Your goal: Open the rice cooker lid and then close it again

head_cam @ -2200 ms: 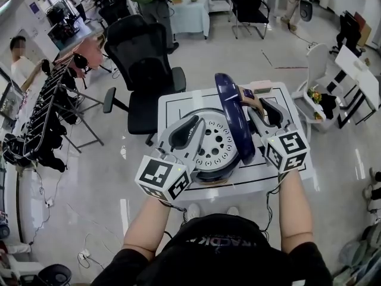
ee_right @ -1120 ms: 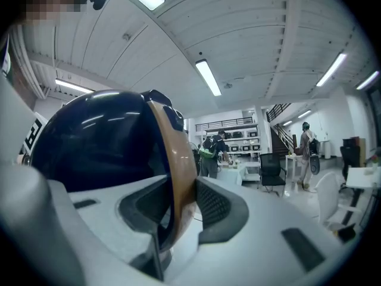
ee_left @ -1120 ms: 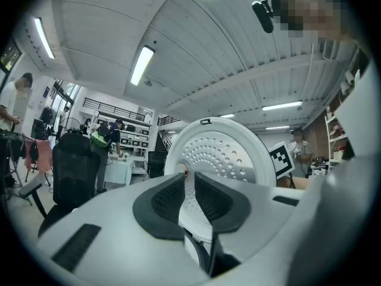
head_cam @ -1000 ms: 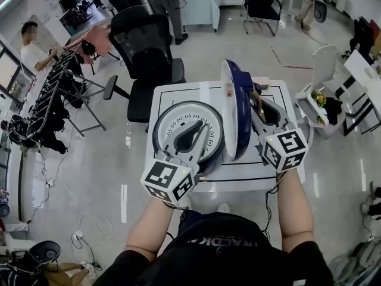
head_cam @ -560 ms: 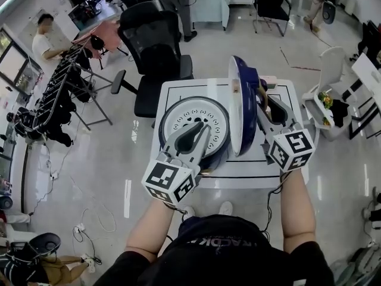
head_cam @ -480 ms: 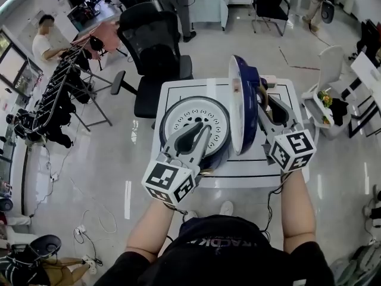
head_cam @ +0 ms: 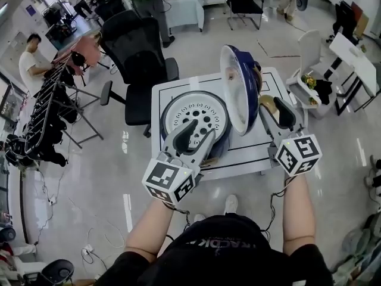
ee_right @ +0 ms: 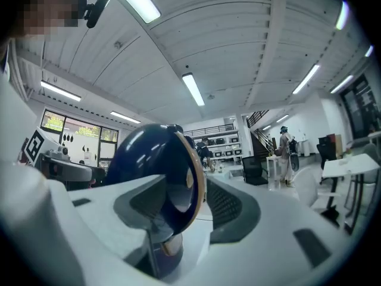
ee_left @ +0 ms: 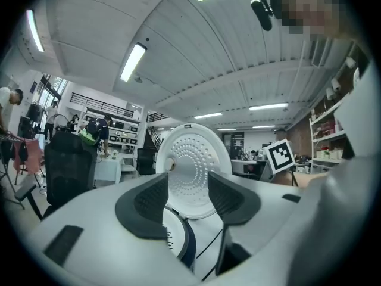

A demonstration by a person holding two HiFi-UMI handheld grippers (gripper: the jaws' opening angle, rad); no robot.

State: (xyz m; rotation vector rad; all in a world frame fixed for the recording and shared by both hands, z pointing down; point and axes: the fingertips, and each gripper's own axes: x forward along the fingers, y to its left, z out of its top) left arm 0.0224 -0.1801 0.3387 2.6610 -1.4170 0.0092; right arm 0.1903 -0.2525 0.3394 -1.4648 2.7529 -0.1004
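While the head view is showing us the rice cooker [head_cam: 196, 124] with its lid [head_cam: 238, 91] upright and a holed plate covering its pot, only the right gripper [ee_right: 196, 198] view is showing the lid's rim between parted, just-opening jaws. Our left gripper [ee_left: 187, 186], likewise just opening, is gaping empty.

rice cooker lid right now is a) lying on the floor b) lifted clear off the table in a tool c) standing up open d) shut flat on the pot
c: the rice cooker lid stands upright at the right side of the cooker body, its white perforated inner face turned toward it.
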